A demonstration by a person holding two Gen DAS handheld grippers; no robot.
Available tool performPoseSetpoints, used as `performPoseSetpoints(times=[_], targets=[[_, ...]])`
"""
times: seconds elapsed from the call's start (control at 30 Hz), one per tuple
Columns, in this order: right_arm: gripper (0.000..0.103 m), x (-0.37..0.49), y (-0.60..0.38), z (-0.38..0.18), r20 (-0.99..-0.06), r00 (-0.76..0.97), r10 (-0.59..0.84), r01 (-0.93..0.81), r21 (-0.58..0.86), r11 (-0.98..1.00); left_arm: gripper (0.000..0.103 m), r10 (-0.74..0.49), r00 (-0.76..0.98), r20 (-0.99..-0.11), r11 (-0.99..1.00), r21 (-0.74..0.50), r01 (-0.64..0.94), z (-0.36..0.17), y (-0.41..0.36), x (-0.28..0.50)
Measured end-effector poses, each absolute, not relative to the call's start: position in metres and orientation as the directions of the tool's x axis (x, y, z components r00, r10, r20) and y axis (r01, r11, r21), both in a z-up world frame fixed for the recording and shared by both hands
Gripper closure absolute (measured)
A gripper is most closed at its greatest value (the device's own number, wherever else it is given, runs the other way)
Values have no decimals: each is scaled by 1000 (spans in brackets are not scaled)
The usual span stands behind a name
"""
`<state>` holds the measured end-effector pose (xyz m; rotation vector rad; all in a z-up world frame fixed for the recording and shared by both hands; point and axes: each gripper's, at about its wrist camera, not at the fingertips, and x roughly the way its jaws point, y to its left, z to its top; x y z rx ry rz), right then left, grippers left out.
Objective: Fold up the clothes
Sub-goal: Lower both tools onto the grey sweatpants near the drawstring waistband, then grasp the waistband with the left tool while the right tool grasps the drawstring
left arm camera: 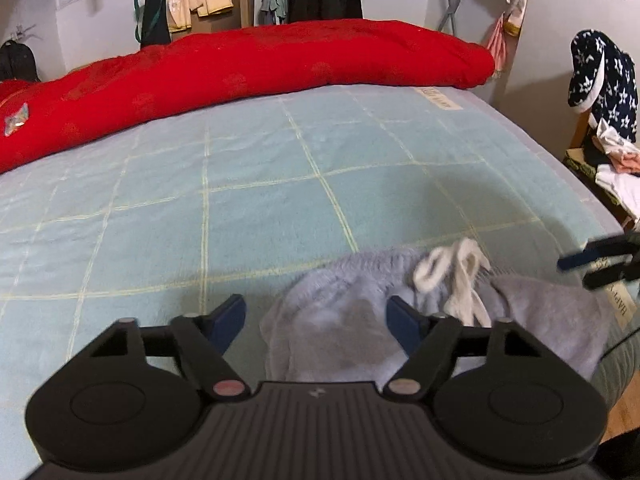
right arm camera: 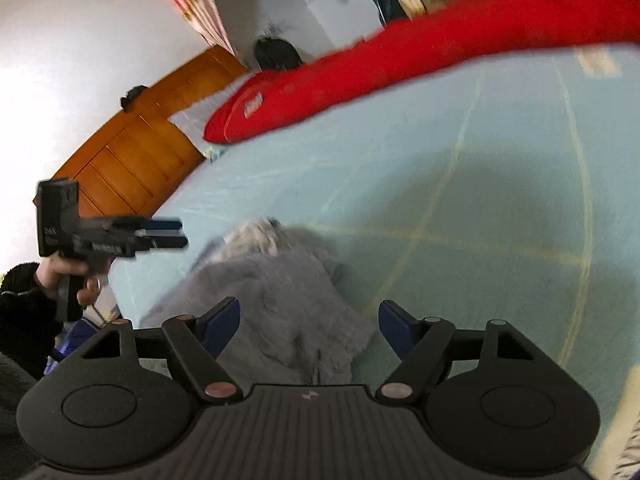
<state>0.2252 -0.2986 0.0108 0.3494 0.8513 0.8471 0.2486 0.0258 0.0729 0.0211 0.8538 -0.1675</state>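
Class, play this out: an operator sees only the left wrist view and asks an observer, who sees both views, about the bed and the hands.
Operator: What is beyond the red quilt to my left?
Observer: A wooden headboard, shown by the right wrist view.
Operator: Is a hand visible?
Observer: Yes, a hand in a dark sleeve holds the left gripper.
Operator: Does the right gripper hold the grey garment?
Observer: No, its jaws are open above it.

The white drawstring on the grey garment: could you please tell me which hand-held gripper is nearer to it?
Left. The left hand-held gripper hovers open over the grey garment, the white drawstring just beyond its right finger. The right hand-held gripper sits farther off, past the garment's right edge.
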Motion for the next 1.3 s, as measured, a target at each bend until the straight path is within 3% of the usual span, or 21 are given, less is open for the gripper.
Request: performPoseSetpoints(times=[0.2, 0.5, 0.6, 0.67, 0.83, 1.0, 1.23, 1.3], targets=[[23, 237, -293, -30, -497, 310, 811, -412, 699, 585, 34, -249, 582, -774, 968, -219, 123, 43, 59, 267], [22, 230, -286, -58, -388, 346, 854, -266, 832, 486, 33, -442, 499, -746, 897, -372, 239, 11, 74, 309], [22, 218, -277, -43, -419, 390, 820, -268, 800, 537, 37, -498, 454, -739, 865, -386, 321, 4, 70, 321], [22, 205, -271, -27, -438, 429, 790, -279, 768, 577, 56, -550, 431, -716, 830, -410, 378, 5, 75, 317], [22, 168, -254, 14, -496, 489, 718, -332, 655, 678, 74, -635, 380, -672, 754, -431, 496, 9, 82, 306], [21, 157, -229, 27, -579, 497, 646, -307, 579, 755, 76, -673, 362, -645, 706, -414, 575, 17, 87, 305], [21, 148, -218, 34, -601, 522, 605, -259, 565, 784, 74, -740, 263, -618, 649, -556, 519, -13, 84, 349], [21, 142, -217, 36, -613, 530, 587, -249, 549, 798, 79, -749, 260, -609, 642, -571, 512, -15, 84, 351]])
